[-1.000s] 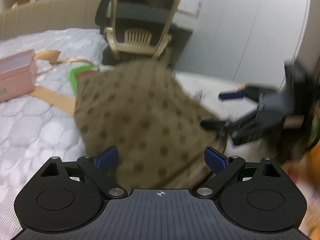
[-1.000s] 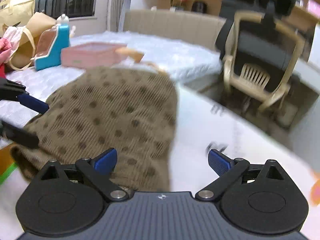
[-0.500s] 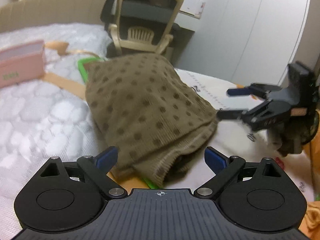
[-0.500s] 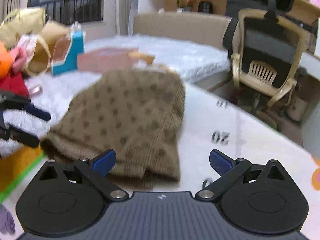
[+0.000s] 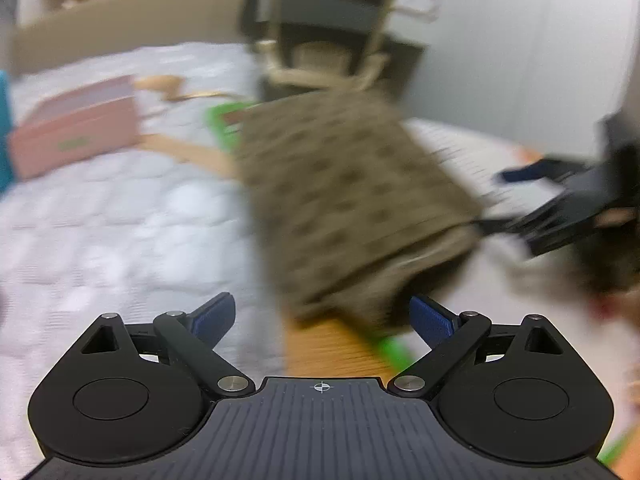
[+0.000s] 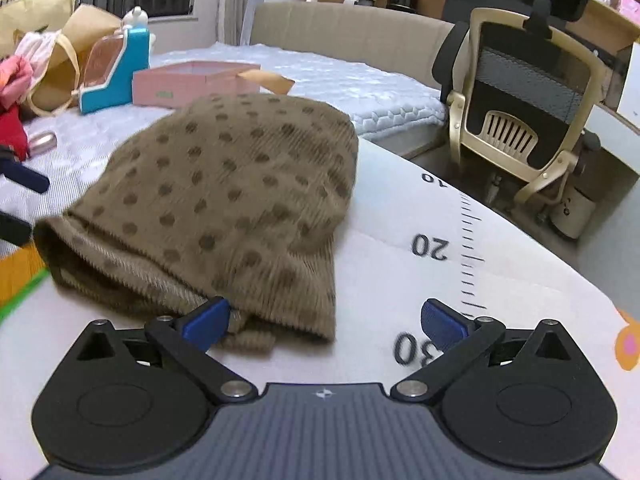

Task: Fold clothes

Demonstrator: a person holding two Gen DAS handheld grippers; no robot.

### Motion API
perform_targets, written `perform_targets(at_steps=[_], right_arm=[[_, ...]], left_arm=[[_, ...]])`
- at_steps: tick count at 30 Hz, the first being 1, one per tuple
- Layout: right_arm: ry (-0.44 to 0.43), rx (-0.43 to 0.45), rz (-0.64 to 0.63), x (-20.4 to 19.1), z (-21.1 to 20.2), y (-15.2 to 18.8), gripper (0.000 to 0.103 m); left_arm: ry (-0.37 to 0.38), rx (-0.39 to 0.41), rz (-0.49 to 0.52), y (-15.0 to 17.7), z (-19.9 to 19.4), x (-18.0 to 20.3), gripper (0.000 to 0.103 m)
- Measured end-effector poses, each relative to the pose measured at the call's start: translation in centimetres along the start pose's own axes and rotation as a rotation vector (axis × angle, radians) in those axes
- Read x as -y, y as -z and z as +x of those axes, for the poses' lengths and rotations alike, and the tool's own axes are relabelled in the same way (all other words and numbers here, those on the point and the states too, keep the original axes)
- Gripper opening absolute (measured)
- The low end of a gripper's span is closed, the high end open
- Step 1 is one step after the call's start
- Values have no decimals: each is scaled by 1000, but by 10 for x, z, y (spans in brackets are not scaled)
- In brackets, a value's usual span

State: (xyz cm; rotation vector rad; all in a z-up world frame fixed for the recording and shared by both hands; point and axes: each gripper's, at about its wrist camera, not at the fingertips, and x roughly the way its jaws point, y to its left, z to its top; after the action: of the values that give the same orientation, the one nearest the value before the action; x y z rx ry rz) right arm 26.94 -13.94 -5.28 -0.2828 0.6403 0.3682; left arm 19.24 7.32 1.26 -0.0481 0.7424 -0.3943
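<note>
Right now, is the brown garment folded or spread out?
Folded. The garment lies as a compact thick bundle on the mat, with doubled layers showing at its near edge.

A pink box [image 6: 192,84] sits on the white bed [image 6: 340,84]. A blue toy [image 6: 116,76] stands just left of the box. A chair [image 6: 524,108] stands right of the bed.

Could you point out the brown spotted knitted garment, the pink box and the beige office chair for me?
Brown spotted knitted garment [image 6: 224,200]: right wrist view, middle of its top layer.
Pink rectangular box [image 6: 176,88]: right wrist view, its front wall.
Beige-framed office chair [image 6: 520,92]: right wrist view, its dark mesh backrest.
</note>
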Motion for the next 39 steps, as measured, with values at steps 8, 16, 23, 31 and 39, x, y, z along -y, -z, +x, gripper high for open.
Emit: perform_targets(at_steps=[8,16,23,31,39], right_arm=[[-37,81,47,8,-23,-14,103],[-27,15,67,7,9,-23,103],[-18,-1,-16,5,18,-40,103],[14,123,-39,14,19,-100,103],[152,-56,63,26,152,-127,103]], left_arm=[[282,88,-27,-14,0,28,97],[182,-70,-3,7,36,41,98],[176,60,-48,-46,17,17,99],[-97,59,-25,-117,99,-23,100],[-104,13,-74,-114,133,-37,101]])
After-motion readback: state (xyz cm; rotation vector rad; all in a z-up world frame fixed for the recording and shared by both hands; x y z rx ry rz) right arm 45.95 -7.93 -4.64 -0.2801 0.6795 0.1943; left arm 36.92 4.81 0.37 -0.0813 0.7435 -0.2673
